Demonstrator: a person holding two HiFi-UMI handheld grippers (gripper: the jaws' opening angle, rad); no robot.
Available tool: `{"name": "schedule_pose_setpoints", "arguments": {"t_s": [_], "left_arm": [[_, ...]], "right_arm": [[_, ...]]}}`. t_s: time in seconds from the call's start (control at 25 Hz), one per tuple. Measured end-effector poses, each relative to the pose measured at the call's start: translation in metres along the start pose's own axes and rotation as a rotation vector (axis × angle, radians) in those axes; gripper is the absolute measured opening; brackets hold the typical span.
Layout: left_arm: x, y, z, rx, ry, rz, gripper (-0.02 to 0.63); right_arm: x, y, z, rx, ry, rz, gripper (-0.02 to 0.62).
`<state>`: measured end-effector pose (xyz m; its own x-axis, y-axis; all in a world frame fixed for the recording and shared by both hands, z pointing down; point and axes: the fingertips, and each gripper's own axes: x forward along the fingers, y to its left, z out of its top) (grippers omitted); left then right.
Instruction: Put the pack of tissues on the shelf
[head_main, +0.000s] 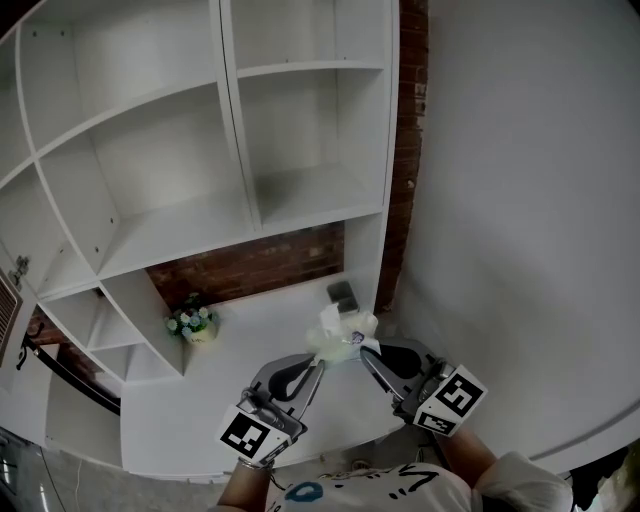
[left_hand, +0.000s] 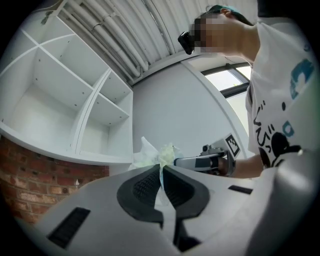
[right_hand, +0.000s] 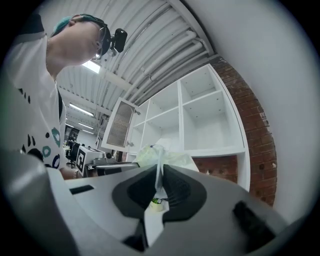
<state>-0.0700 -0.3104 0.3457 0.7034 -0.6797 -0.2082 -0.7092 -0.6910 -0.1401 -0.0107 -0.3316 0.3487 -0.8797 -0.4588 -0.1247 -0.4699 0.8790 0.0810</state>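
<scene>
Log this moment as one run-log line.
left gripper: shut on pack of tissues | right gripper: shut on same pack | pack: held between both, not yet on shelf

Shelf (head_main: 240, 150): plain white throughout.
Brick wall (head_main: 250, 268): red-brown, pale mortar lines.
Side wall (head_main: 520, 200): flat pale grey-white.
Counter (head_main: 170, 420): white.
Pack of tissues (head_main: 338, 335): white with a pale yellow-green tint, clear glossy wrapper.
Left gripper (head_main: 322, 362) and right gripper (head_main: 363, 350): light grey shells, black ribbed pads. Each one's cube has black-and-white square markers.
Flowers (head_main: 190, 322): white and bluish blooms, green leaves, pale pot.
Small box (head_main: 342, 293): dark grey.
Shirt (head_main: 400, 490): white, black scrawl print, teal mark.
Ceiling (right_hand: 150, 55): pale grey, ribbed.
</scene>
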Motion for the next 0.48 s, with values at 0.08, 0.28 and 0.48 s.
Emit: {"name": "schedule_pose_setpoints", "arguments": {"t_s": [0.08,0.28,0.48], "left_arm": [[0.010,0.002,0.006,0.011,-0.006,0.005,0.017],[0.026,0.010,0.018,0.077,-0.004,0.014,0.017],[0.037,0.019,0.032,0.123,-0.017,0.027,0.017]], "right_arm": [[0.000,-0.010,0.009,-0.011,-0.012,0.009,0.037],[0.006,-0.026,0.027,-0.066,-0.030,0.031,0.037],[0.013,-0.036,0.043,-0.106,-0.052,0.046,0.037]]}}
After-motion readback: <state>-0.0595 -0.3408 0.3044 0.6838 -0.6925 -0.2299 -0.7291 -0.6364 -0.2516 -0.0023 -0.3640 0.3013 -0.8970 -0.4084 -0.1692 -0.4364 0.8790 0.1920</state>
